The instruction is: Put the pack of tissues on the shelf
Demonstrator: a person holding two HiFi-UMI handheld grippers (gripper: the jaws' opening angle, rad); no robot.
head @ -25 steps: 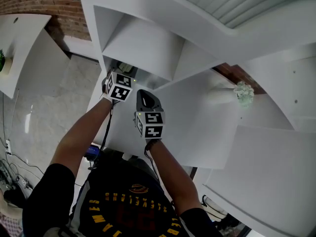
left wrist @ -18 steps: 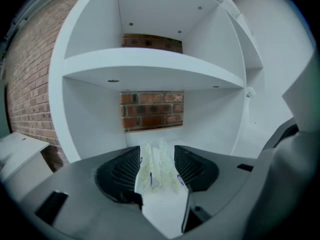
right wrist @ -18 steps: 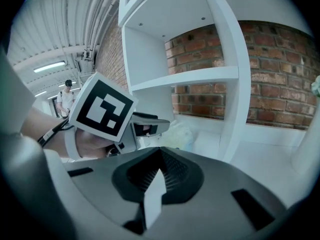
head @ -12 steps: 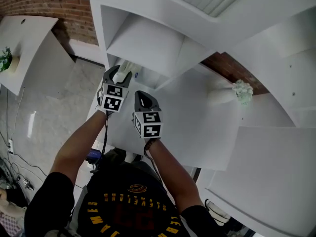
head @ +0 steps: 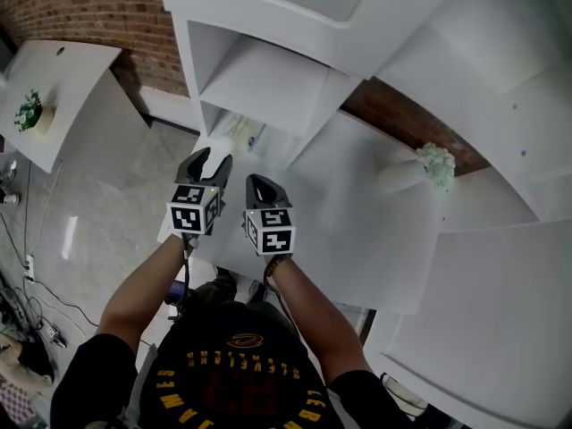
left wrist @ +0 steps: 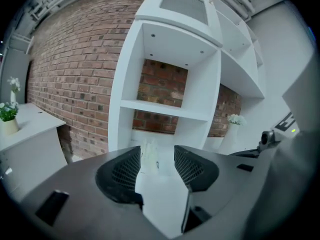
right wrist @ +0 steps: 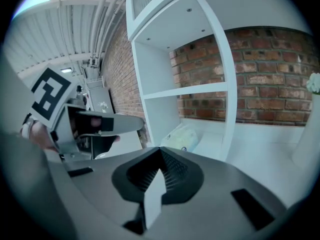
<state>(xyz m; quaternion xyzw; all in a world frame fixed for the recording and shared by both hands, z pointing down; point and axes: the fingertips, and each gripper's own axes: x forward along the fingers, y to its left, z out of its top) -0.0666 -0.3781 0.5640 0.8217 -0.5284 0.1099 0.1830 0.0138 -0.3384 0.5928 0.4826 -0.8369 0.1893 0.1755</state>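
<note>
The soft, pale, plastic-wrapped pack of tissues (head: 243, 135) lies on the bottom board of the tall white shelf unit (head: 268, 77). It is tucked into the left-hand cubby near the left wall, so I judge the placing done. It rests back from the front edge, which should keep it from sliding off.

My left gripper (head: 210, 161) hangs at 6 o'clock from the pack and apart from it. Its jaws are spread wide, with nothing between them but a sight of the pack beyond. My right gripper (head: 262, 186) sits just beside the left one at its 3 o'clock, with its jaws closed together on nothing.

The cubby's upright divider stands at the pack's 3 o'clock and a shelf board runs above it. The only open room is toward me, at 6 o'clock. Past the divider, a white vase of pale green flowers (head: 436, 166) stands well apart from both grippers.
</note>
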